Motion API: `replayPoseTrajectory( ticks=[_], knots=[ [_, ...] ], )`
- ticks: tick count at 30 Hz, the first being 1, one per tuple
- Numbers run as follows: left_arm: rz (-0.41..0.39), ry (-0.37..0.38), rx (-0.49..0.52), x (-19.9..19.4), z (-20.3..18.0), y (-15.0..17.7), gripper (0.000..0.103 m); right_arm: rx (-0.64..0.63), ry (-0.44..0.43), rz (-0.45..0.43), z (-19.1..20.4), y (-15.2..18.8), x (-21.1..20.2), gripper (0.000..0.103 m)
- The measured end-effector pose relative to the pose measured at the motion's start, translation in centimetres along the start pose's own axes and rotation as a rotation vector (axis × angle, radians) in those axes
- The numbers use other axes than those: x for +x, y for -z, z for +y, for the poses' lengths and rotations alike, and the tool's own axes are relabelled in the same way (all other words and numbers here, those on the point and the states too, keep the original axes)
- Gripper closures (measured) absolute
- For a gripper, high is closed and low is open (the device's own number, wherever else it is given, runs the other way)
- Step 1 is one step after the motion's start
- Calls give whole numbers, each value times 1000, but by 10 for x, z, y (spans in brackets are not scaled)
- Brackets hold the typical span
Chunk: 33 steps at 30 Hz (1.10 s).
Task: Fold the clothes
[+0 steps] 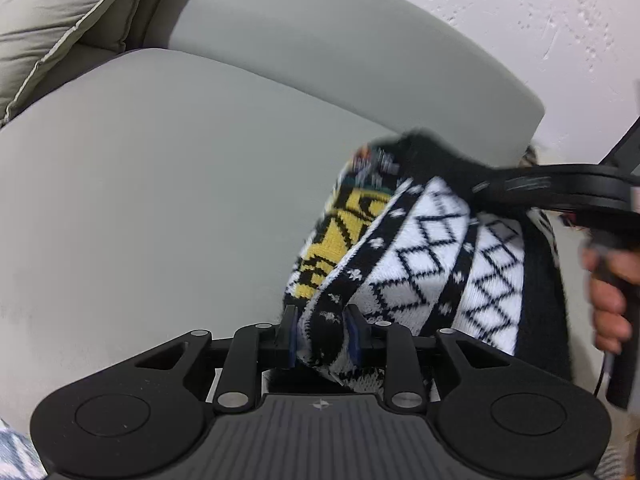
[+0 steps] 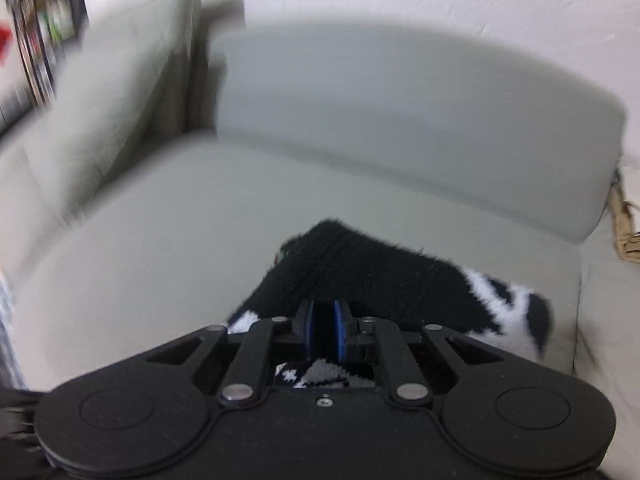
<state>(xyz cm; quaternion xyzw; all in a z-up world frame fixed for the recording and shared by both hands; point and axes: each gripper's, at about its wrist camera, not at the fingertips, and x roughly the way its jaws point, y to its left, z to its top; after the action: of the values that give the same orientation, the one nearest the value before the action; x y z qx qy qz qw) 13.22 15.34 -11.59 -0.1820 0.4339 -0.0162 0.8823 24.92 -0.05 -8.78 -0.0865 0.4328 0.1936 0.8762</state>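
Sweater [image 1: 432, 256]: knit, blk/wht diamond pattern w/ yellow patch; bunched on sofa seat [image 1: 140, 200], right side, near me.
L gripper [image 1: 322, 338]: my blue pads pinch a blk/wht fold of the knit, near edge.
R gripper [image 2: 322, 330]: pads pressed close on blk fabric; seen from left cam it reaches in from right, at the far top of the heap.
R hand [image 1: 612, 292]: on handle, far right.
Backrest [image 2: 400, 120]: grey, far side.
Cushion [image 1: 60, 20]: beige, far left.
Wall [image 1: 500, 20]: wht, textured.

both claws [image 1: 324, 334] [image 2: 322, 330] clamped, side by side
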Motion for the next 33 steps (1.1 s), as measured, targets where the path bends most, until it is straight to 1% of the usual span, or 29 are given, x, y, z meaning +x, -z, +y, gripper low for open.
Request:
replayPoseTrajectory(
  ticks=[1,2,5,7,9,11,12,14,15,17,18,19,20,22,23,25,27,28,29,30,31,33],
  knots=[
    [2,3,-10,5,2,-2,75,-16,29,59,3,-1,23,93],
    [7,12,-34,10,5,-5,75,-25,52,80,4,-2,37,97],
    [17,11,-60,25,9,-12,75,-10,77,130,4,-9,66,99],
    [17,6,-53,28,5,-13,75,25,74,149,-1,-11,76,99],
    [17,-2,-45,29,2,-14,75,35,72,148,-2,-11,76,100],
    [18,-10,-26,27,-3,-14,75,7,85,125,5,-7,66,99],
    [18,-11,-15,25,-5,-14,75,-22,85,98,9,-5,57,99],
    [17,-4,4,17,-8,-15,73,-40,63,43,13,-1,28,98],
    [12,5,9,11,-10,-16,72,-23,35,27,10,-1,13,97],
    [-6,21,18,-6,-15,-17,67,59,-27,-17,-10,5,-28,91],
    [-25,20,27,-15,-18,-18,66,99,-48,-42,-22,9,-48,88],
    [-47,14,41,-25,-21,-18,67,128,-58,-64,-35,17,-66,82],
    [-72,9,58,-34,-24,-18,67,157,-67,-85,-47,25,-85,77],
    [-125,17,93,-45,-23,-22,67,214,-86,-127,-72,41,-121,77],
    [-148,39,101,-47,-27,-24,68,239,-82,-133,-83,48,-129,77],
    [-171,61,133,-43,-43,-31,69,303,-66,-137,-105,61,-133,77],
    [-186,71,174,-35,-59,-38,70,338,-48,-131,-117,63,-125,77],
    [-181,61,197,-26,-68,-40,74,355,-40,-128,-122,64,-121,77],
    [-159,33,224,-11,-77,-42,75,368,-41,-129,-124,64,-114,77],
    [-135,5,245,3,-84,-42,80,381,-43,-131,-125,63,-106,77],
    [-108,-16,254,15,-86,-42,87,390,-41,-145,-119,58,-93,77],
    [-74,-37,259,31,-82,-38,87,391,-28,-179,-121,49,-77,78]
  ],
)
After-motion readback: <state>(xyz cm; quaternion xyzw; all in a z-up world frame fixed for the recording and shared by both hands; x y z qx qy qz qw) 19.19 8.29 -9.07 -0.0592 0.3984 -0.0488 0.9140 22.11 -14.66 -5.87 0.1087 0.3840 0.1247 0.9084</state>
